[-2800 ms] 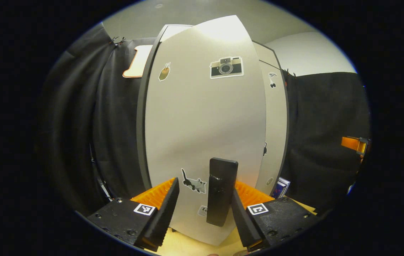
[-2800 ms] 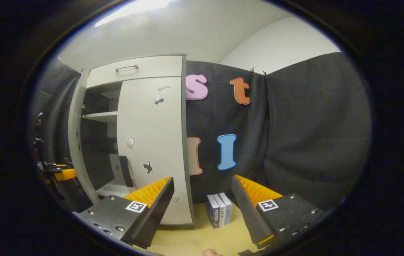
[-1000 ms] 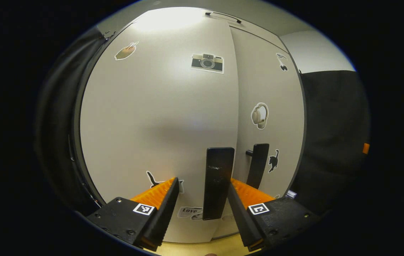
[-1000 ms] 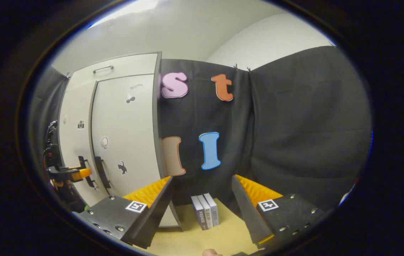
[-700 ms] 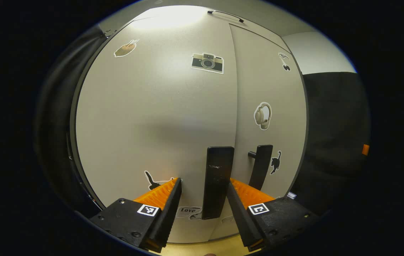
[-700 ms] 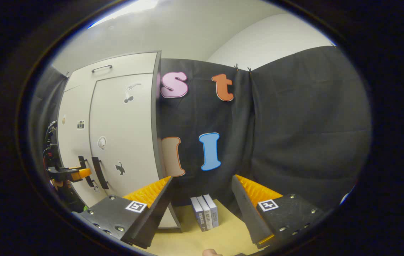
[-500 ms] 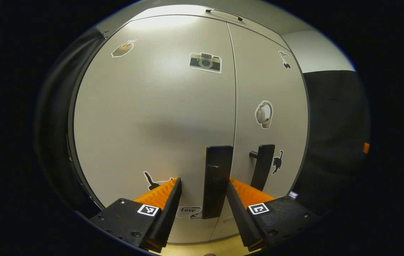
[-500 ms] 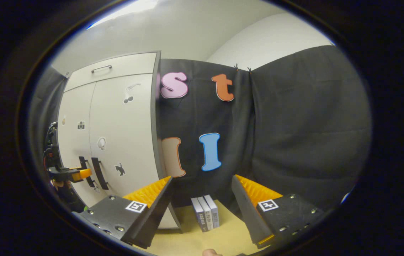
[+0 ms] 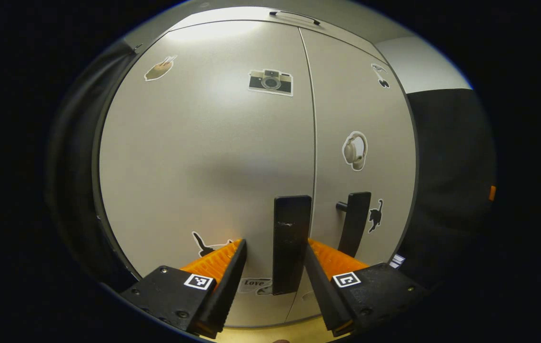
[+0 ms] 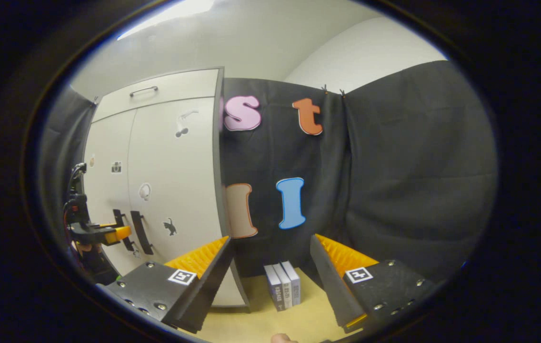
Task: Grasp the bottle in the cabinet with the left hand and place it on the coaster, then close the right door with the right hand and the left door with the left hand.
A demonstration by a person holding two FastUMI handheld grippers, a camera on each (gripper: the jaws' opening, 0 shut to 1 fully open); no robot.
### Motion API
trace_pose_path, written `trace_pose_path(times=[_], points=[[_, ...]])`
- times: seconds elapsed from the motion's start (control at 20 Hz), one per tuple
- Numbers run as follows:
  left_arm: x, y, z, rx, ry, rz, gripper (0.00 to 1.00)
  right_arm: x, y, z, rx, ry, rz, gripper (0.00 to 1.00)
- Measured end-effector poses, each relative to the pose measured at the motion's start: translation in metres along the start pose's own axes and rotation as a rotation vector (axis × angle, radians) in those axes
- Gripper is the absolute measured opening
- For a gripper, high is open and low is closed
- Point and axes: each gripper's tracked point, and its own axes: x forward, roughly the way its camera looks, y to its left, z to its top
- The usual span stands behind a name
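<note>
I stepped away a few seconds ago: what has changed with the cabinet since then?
The left door swung shut against the right door, pushed at its handle by the left gripper, jaws open around it. The right door, books and right gripper stayed put.

books (image 10: 284, 286): three standing upright, side by side, on tabletop
tabletop (image 10: 270, 326): pale wood, lying bare in front of books
ceiling (image 10: 232, 38): white, showing above
</note>
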Motion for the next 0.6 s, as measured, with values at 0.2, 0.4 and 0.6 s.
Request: trace_pose_path(times=[0.2, 0.4, 0.6], points=[[-0.042, -0.005, 0.032, 0.005, -0.059, 0.016, 0.79, -0.012, 0.027, 0.008, -0.046, -0.014, 0.073, 0.98], [-0.118, -0.009, 0.081, 0.032, -0.116, 0.057, 0.78, -0.024, 0.063, 0.021, -0.068, -0.025, 0.161, 0.98], [-0.193, -0.005, 0.123, 0.034, -0.176, 0.125, 0.77, -0.033, 0.113, 0.031, -0.062, -0.031, 0.266, 0.98]])
